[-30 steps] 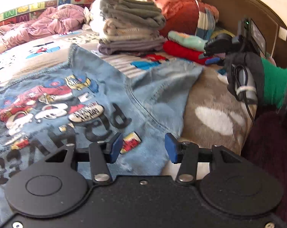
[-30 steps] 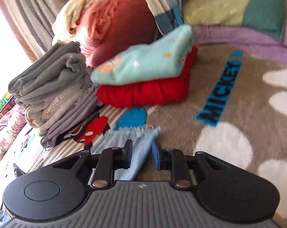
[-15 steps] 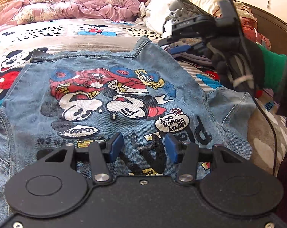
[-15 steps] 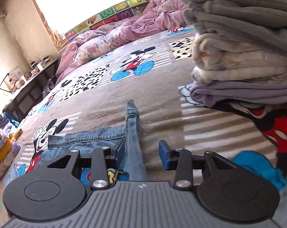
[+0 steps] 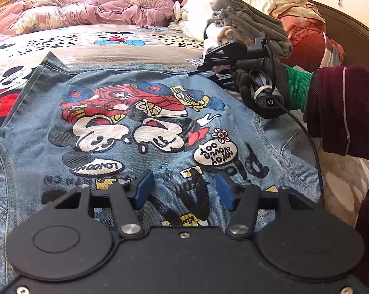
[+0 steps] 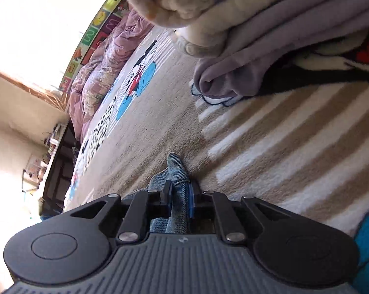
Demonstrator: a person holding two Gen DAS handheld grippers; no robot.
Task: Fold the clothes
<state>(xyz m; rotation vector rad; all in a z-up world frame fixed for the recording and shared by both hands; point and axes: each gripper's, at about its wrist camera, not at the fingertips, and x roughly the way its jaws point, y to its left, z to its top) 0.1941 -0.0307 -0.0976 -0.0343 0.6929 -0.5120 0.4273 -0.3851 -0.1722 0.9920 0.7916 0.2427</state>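
A blue denim jacket [image 5: 140, 122] with a cartoon print lies spread flat, back up, on the bed. My left gripper [image 5: 182, 192] is open and empty, hovering over the jacket's near part. My right gripper [image 6: 180, 199] is shut on the far edge of the denim jacket [image 6: 176, 171], a fold of denim pinched between its blue pads. In the left wrist view the right gripper [image 5: 223, 58] sits at the jacket's far right edge, held by a gloved hand, its fingertips hidden.
A stack of folded grey, cream and lilac clothes [image 5: 245, 27] stands just behind the right gripper, and it also shows in the right wrist view [image 6: 270, 36]. A pink quilt [image 5: 86, 9] lies at the far side. The cartoon-print blanket [image 6: 258, 134] covers the bed.
My right gripper came down onto the jacket's far edge, rolled sideways and closed on the denim. My left gripper swung left over the jacket's middle and stays open.
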